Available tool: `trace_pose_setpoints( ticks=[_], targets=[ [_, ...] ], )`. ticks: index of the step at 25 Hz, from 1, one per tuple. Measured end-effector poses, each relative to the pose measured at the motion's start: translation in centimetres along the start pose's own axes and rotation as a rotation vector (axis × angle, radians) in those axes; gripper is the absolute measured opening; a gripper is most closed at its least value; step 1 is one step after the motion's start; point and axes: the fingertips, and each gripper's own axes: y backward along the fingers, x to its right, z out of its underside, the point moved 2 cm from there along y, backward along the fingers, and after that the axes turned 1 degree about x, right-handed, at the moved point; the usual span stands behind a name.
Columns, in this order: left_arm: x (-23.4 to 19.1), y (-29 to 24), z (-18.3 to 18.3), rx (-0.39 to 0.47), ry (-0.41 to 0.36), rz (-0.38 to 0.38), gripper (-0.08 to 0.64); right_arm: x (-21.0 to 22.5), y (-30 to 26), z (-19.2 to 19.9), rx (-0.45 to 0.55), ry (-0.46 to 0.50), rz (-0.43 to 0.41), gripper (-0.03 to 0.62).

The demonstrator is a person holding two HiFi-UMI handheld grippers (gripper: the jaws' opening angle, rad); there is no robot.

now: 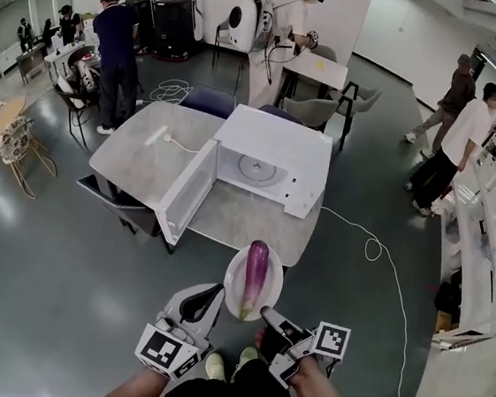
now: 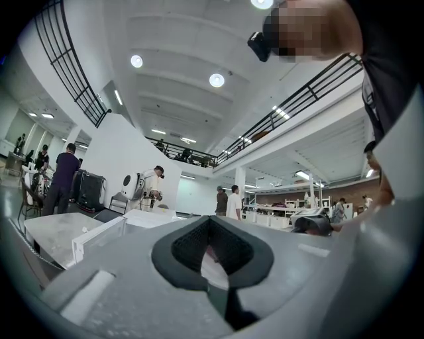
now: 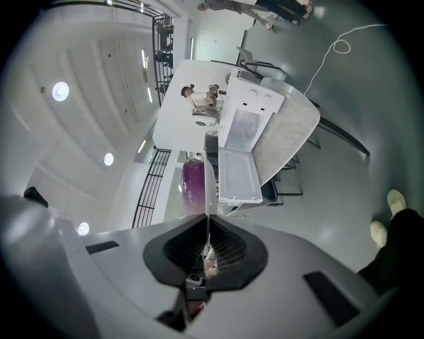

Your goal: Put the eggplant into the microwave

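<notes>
Left gripper (image 1: pixel 216 291) and right gripper (image 1: pixel 267 312) each sit clamped on the plate (image 1: pixel 233 272) rim with the eggplant (image 1: pixel 255 276) lying on it, carry step looks underway, well short of the table (image 1: pixel 137 158), and next move likely calls for keeping plate level through the open door (image 1: pixel 186 191) into the microwave (image 1: pixel 275 156).

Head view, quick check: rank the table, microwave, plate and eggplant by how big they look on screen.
1. table
2. microwave, door open
3. plate
4. eggplant, lying on the plate

The plate and eggplant sit much nearer the camera, so their size relative to the microwave is likely exaggerated.
</notes>
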Motion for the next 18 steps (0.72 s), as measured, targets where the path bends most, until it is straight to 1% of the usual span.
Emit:
trace_pose_setpoints(
  ticks=[10,14,18],
  targets=[
    [-3.4,-3.2,0.4,-0.003,-0.004,-0.027,0.009,1.0,-4.4,-3.2,-0.034,-0.020,0.003,0.015],
    [-4.9,-5.7,0.7,-0.016,0.012,-0.039,0.009,1.2,-6.0,-5.6,-0.044,-0.016,0.007,0.015],
    [-6.6,-9.4,0.6,-0.017,0.014,-0.041,0.009,1.3,-8.0,-8.9,-0.044,-0.012,0.001,0.014]
  ],
)
